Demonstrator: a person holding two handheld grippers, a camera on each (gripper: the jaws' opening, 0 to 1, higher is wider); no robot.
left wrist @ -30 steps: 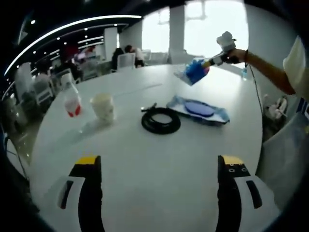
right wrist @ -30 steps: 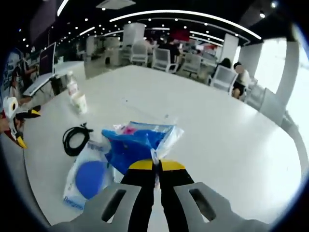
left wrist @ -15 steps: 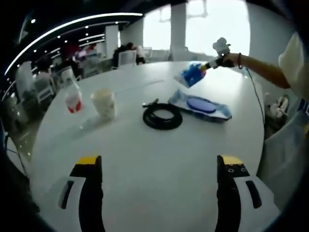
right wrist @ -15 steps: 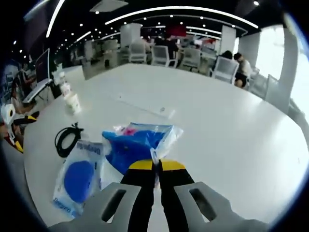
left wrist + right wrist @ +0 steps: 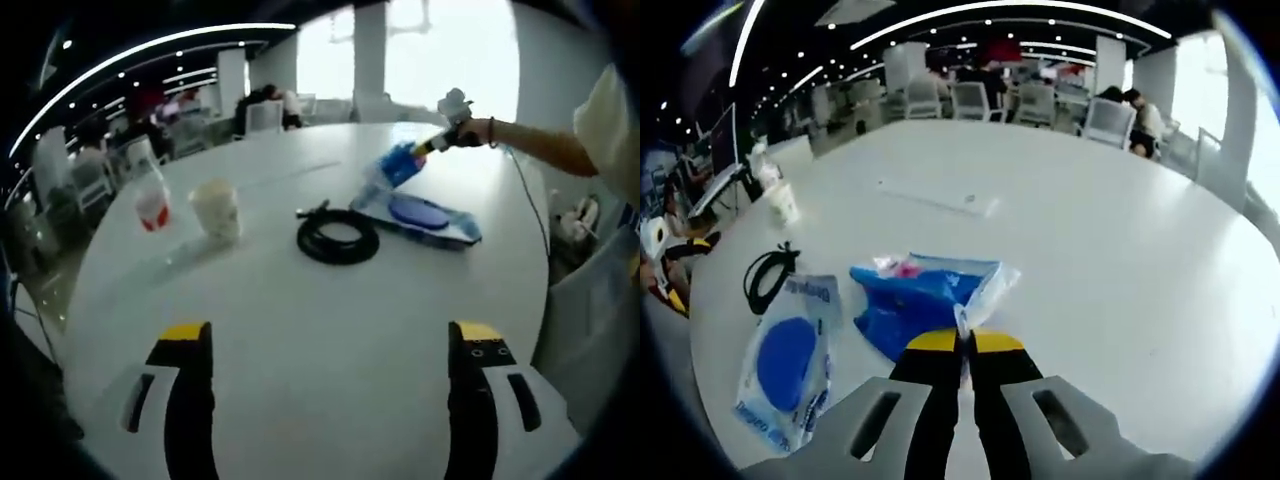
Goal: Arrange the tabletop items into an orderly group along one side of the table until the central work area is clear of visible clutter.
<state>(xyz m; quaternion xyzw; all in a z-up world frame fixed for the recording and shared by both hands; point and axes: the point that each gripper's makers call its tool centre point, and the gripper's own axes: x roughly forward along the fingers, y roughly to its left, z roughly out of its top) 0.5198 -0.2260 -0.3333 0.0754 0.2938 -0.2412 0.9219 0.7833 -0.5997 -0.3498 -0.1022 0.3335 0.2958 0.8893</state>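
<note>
My right gripper [image 5: 962, 343] is shut on the edge of a blue plastic packet [image 5: 915, 299], holding it low over the white round table [image 5: 1110, 250]. That packet [image 5: 396, 168] and the right gripper [image 5: 437, 143] also show far across the table in the left gripper view. A flat clear pack with a blue disc [image 5: 783, 358] [image 5: 418, 214] lies beside it, then a coiled black cable [image 5: 337, 238] [image 5: 766, 279]. A white cup [image 5: 216, 209] [image 5: 784, 203] and a clear bottle with a red label [image 5: 151, 204] stand further left. My left gripper [image 5: 325, 345] is open, hovering over the near table.
The table's near edge runs close under my left gripper. Office chairs [image 5: 1104, 153] and seated people [image 5: 1138, 124] surround the far side. A person's arm [image 5: 545, 150] reaches in from the right in the left gripper view.
My right gripper has carried the blue packet lower and further out across the table, away from the flat disc pack. The left gripper has stayed open and nearly still.
</note>
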